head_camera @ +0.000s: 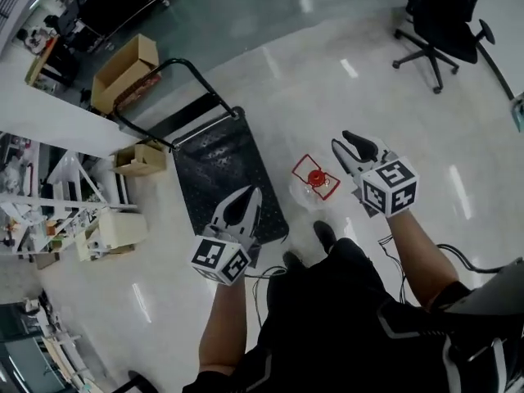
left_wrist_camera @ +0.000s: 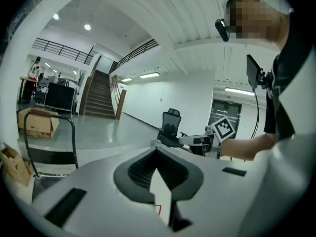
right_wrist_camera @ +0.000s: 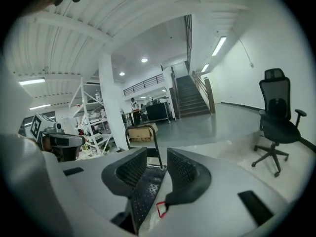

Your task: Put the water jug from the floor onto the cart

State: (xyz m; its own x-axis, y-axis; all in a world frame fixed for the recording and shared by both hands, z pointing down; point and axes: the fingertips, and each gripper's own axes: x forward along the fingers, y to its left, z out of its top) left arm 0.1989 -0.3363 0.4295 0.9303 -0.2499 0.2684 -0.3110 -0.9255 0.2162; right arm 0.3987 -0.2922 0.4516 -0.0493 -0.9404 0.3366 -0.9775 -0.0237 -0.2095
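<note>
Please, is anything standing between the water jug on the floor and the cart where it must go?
Nothing visible does. The water jug stands on the floor just beside the right edge of the cart; only bare floor lies between them, and nothing shows on the cart's deck.

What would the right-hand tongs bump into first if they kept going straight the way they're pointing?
Probably the black cart deck, seen between the open right tongs; depth is unclear. The water jug sits below that line.
</note>
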